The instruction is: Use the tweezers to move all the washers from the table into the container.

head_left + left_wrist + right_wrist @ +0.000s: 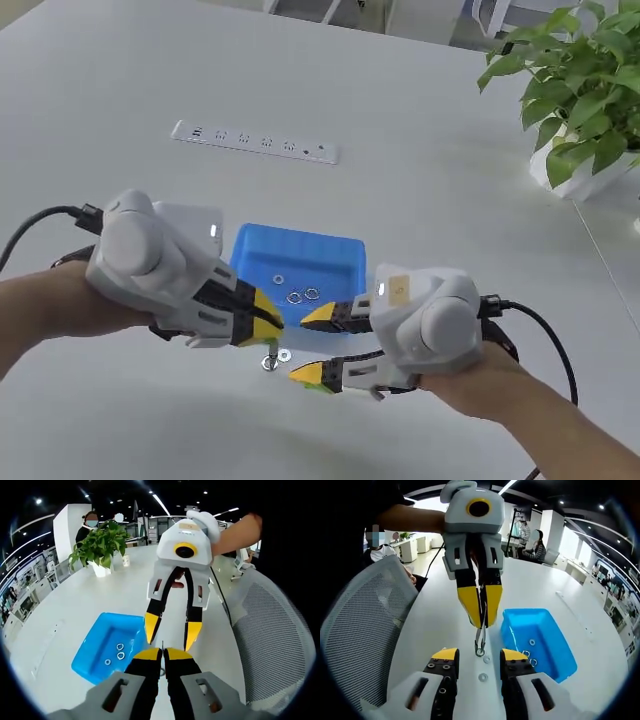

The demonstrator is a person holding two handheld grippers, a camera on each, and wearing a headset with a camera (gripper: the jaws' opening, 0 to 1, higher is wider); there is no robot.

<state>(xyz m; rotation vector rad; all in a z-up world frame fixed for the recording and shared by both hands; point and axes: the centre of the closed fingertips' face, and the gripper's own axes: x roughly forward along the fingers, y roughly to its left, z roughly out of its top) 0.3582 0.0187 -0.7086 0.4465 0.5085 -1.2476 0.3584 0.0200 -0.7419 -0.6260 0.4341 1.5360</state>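
Note:
My left gripper [268,318] [163,652] is shut on thin metal tweezers [481,630], which point down at the white table. The tweezer tips sit at a small washer [480,652] [270,363]; whether they pinch it I cannot tell. Two more washers [486,659] [483,677] lie close by on the table. My right gripper [300,347] [479,653] faces the left one, open, its jaws either side of the tweezer tips. The blue container [330,255] [107,635] [545,630] stands just beyond both grippers. Three washers [295,297] lie in it.
A white power strip [255,140] lies further back on the table. A potted plant [575,90] stands at the far right edge. A grey mesh chair [270,630] is behind the person. Several people are in the office background.

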